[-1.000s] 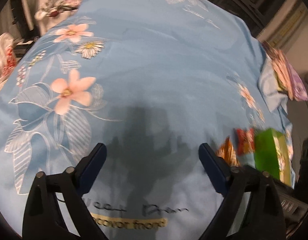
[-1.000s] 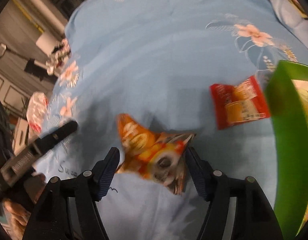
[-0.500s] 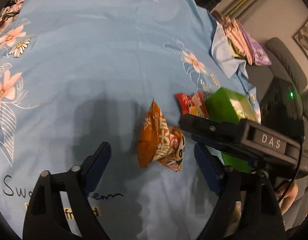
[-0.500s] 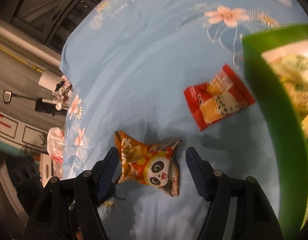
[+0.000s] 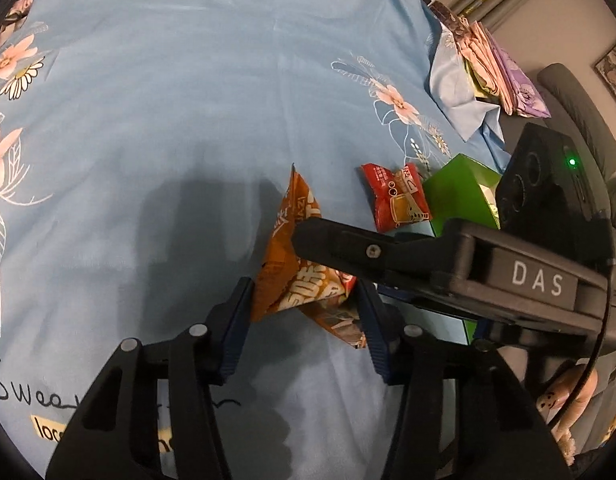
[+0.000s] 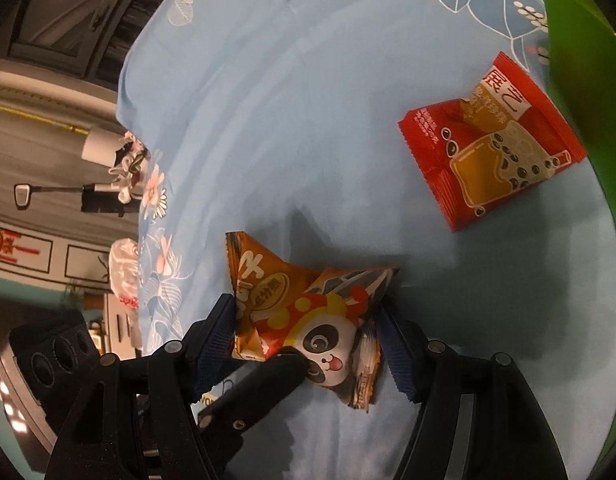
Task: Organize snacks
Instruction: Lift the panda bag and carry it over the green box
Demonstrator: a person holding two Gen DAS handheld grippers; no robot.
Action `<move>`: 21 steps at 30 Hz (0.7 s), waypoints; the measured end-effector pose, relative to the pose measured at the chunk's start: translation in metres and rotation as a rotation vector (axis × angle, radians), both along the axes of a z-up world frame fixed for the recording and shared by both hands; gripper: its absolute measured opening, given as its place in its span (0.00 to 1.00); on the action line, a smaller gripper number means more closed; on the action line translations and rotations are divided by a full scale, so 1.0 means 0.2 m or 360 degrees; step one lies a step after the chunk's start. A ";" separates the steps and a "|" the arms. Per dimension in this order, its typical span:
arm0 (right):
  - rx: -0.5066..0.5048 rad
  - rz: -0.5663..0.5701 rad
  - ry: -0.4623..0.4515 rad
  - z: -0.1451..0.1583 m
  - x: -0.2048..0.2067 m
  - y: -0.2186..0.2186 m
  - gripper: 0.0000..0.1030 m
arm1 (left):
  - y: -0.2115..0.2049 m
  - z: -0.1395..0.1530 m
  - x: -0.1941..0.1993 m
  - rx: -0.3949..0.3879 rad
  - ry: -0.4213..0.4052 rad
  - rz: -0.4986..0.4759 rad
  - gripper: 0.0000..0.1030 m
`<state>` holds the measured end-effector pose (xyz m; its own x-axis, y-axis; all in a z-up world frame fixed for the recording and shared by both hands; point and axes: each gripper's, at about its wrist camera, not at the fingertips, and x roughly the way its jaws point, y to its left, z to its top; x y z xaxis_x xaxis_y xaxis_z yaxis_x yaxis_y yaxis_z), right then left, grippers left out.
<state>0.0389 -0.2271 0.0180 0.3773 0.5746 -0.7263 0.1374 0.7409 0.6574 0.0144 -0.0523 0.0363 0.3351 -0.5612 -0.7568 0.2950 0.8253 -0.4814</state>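
In the left wrist view the right gripper's black body crosses in front, hiding the upper right of the orange panda snack bag (image 5: 296,280) and part of the green box (image 5: 460,196) beyond it. A second ago this view held only bare blue floral cloth (image 5: 188,100) between wide-spread fingers; now the left gripper (image 5: 304,300) has the bag between its closing jaws, both pads touching the crumpled foil. A red milk-tea packet (image 5: 394,200) lies farther out, right of the fingertips, just beside the box. In the right wrist view a dark finger of the other tool covers the bag's lower edge (image 6: 308,316). The right gripper (image 6: 304,320) brackets the same bag, fingers half spread; firm contact is unclear. The bag is wrinkled, orange with a panda face. The red packet (image 6: 492,148) lies flat beyond the right finger.
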 end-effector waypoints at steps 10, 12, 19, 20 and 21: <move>-0.0022 0.0002 -0.0194 0.15 -0.06 -0.02 0.67 | -0.01 0.14 -0.07 -0.0115 -0.0157 -0.0032 0.48; -0.0050 -0.0020 -0.0282 0.24 -0.09 -0.06 0.67 | -0.04 0.21 -0.09 -0.0143 -0.0240 -0.0060 0.48; -0.0122 -0.0212 -0.0467 0.44 -0.20 -0.26 0.67 | -0.28 0.37 -0.12 -0.0190 -0.0399 -0.0223 0.49; -0.0129 -0.0248 -0.0487 0.46 -0.21 -0.30 0.67 | -0.33 0.39 -0.12 -0.0210 -0.0407 -0.0255 0.49; -0.0135 -0.0288 -0.0505 0.48 -0.24 -0.35 0.67 | -0.38 0.41 -0.12 -0.0225 -0.0415 -0.0295 0.49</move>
